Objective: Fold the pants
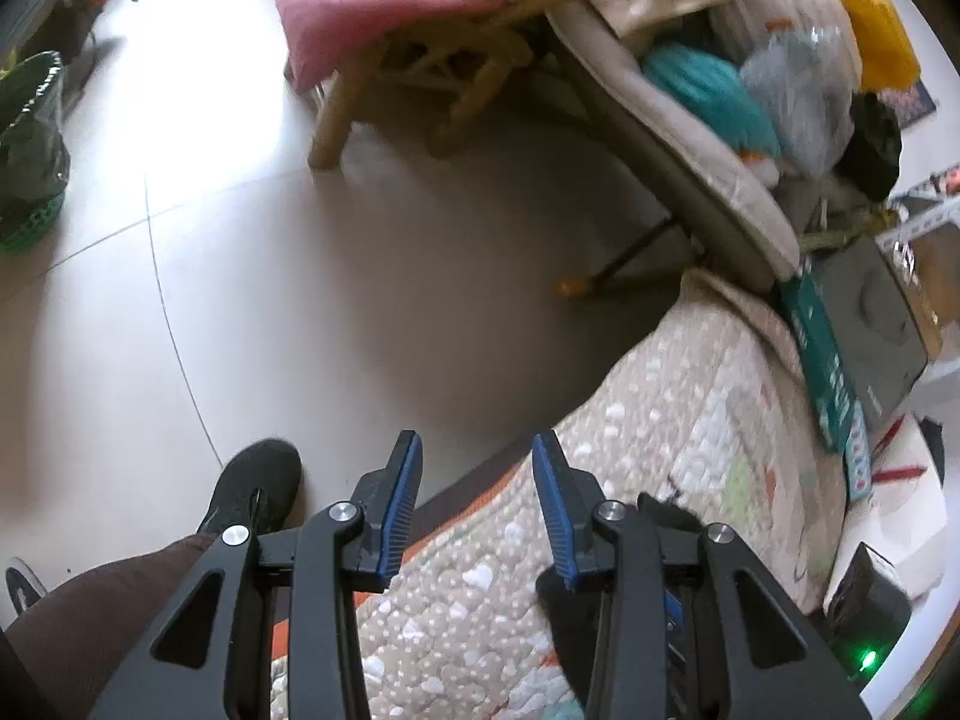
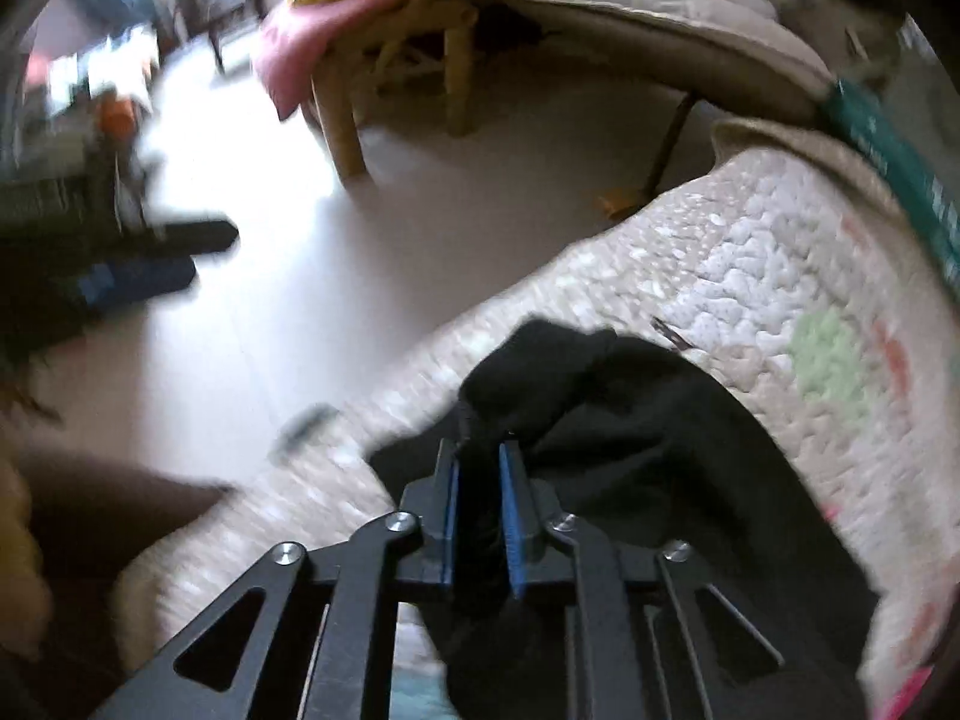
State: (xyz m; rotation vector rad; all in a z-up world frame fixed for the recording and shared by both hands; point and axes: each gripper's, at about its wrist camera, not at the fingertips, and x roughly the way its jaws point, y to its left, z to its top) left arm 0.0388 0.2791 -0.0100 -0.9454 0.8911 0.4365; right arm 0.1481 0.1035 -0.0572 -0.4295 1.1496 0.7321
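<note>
The black pants [image 2: 648, 420] lie bunched on a quilted beige bedspread [image 2: 750, 252]. My right gripper [image 2: 480, 456] is shut on a fold of the pants and holds it just above the quilt near the bed's edge. My left gripper [image 1: 474, 450] is open and empty, over the edge of the bedspread [image 1: 660, 420], with a bit of the black pants [image 1: 666, 510] showing behind its right finger. The left gripper also appears blurred at the left of the right wrist view [image 2: 198, 237].
A pale tiled floor [image 1: 240, 240] lies beyond the bed. A wooden chair with a pink cushion [image 1: 342, 6] and a cluttered lounger [image 1: 690, 138] stand behind. A green basket [image 1: 30, 150] is far left. A black shoe [image 1: 258, 486] and boxes [image 1: 864, 324] are nearby.
</note>
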